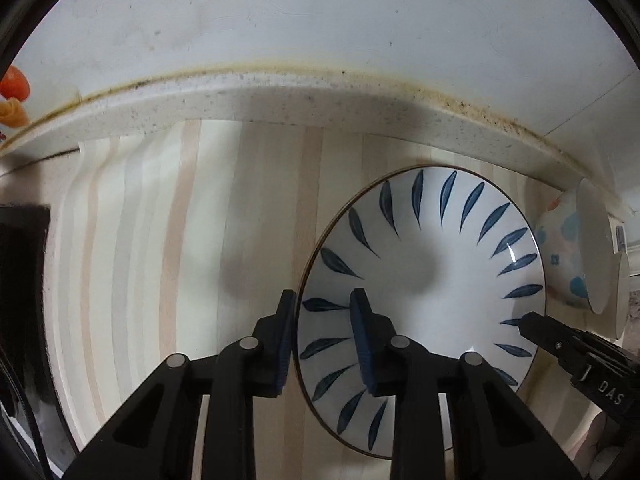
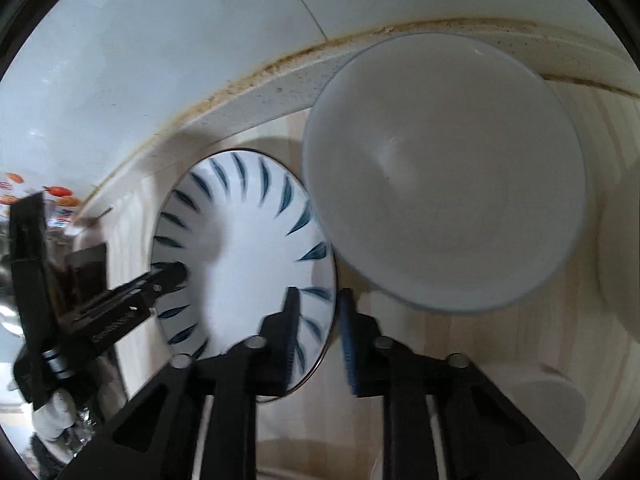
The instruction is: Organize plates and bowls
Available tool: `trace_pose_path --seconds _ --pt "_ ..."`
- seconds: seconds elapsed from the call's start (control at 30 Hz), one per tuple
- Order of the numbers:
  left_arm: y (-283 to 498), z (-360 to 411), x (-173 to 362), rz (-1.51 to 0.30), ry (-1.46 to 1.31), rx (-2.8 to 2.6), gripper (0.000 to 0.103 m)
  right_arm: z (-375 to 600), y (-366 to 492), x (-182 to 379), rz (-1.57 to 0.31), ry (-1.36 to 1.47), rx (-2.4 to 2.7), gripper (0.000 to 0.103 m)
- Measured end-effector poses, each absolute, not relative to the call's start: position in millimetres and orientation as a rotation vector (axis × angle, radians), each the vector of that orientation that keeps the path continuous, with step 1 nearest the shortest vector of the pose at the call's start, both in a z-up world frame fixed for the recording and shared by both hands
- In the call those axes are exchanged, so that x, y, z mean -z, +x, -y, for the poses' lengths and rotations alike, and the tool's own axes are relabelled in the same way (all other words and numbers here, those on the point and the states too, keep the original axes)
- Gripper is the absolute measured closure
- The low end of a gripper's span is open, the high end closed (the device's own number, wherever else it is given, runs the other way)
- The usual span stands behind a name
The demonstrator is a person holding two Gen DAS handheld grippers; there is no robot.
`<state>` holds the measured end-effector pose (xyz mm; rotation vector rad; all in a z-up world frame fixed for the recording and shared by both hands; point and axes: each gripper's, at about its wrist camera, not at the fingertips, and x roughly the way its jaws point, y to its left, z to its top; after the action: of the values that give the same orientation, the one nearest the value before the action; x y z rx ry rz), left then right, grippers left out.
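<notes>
A white plate with blue leaf marks (image 1: 424,272) lies on the wooden board (image 1: 200,240). My left gripper (image 1: 324,312) straddles the plate's left rim, one finger outside and one inside, jaws apart. In the right wrist view my right gripper (image 2: 318,308) straddles the same plate's (image 2: 244,264) right rim, jaws apart; whether either grips the rim I cannot tell. A large white bowl (image 2: 444,172) sits just right of the plate. It shows in the left wrist view as a bowl with coloured spots outside (image 1: 572,252). The right gripper's finger (image 1: 560,340) shows at the plate's right edge.
A speckled stone backsplash ledge (image 1: 280,100) and white tiled wall (image 1: 320,20) run behind the board. Another white dish (image 2: 552,404) lies at the lower right in the right wrist view. A dark object (image 1: 20,280) stands at the board's left.
</notes>
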<state>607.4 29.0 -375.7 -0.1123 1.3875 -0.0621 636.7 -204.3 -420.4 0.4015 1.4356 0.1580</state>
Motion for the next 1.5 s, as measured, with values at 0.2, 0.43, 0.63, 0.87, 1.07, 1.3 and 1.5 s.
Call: trace_pose_path --seconds 0.2,0.43,0.63,0.87,1.07,1.3,1.5 --pt "597 -31 368 -1.358 -0.105 0.064 0.085 205 631 418 -1.401 0.371 -0.169 0.089" --pt "572 -38 342 -1.317 -0.114 0.068 0.085 206 616 395 -1.363 0.338 -0.190 0.089" --pt "542 -45 305 -1.265 -0.135 0.094 0.085 217 589 355 -1.308 0.348 -0.222 0.089" --pt "493 -33 262 -1.209 -0.148 0.146 0.085 229 534 307 -1.237 0.343 -0.260 0.089" --pt "443 -21 239 -1.172 -0.124 0.186 0.085 236 477 288 -1.217 0.349 -0.255 0.089" --pt "398 -10 243 -1.190 -0.097 0.226 0.085 245 420 287 -1.210 0.388 -0.227 0.089" --pt "373 -4 264 -1.244 -0.068 0.247 0.085 248 388 297 -1.222 0.393 -0.211 0.089"
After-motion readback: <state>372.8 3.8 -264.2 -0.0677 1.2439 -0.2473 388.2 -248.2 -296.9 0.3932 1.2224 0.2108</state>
